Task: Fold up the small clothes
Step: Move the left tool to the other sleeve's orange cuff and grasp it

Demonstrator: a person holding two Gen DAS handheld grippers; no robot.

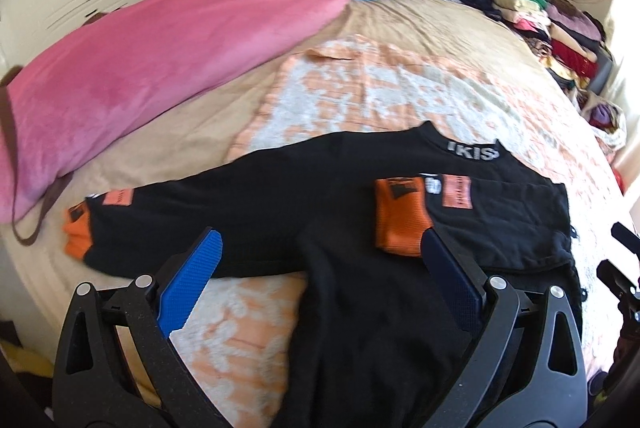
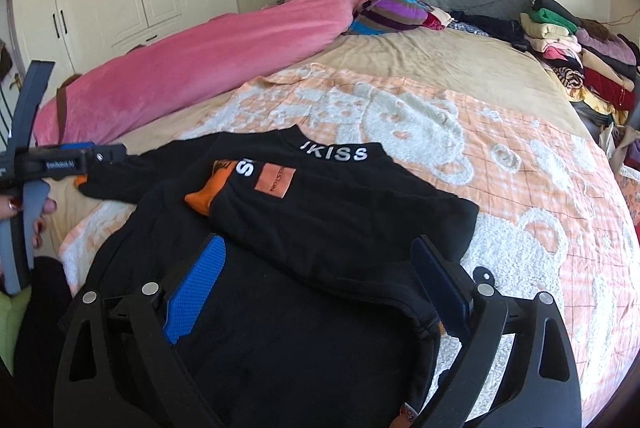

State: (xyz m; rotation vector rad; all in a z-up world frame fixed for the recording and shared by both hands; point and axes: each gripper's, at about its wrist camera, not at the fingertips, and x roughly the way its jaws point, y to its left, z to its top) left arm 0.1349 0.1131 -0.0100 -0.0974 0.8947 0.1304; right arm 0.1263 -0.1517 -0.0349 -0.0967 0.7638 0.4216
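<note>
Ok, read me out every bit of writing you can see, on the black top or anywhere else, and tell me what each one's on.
"JKISS": white letters on the collar of the black top; the first letter is cut off.
"S": a lone white letter below the collar, the rest hidden by the folded sleeve.
Orange patch on that sleeve: dark print, too small to read.
Left gripper body label: too blurred to read.
</note>
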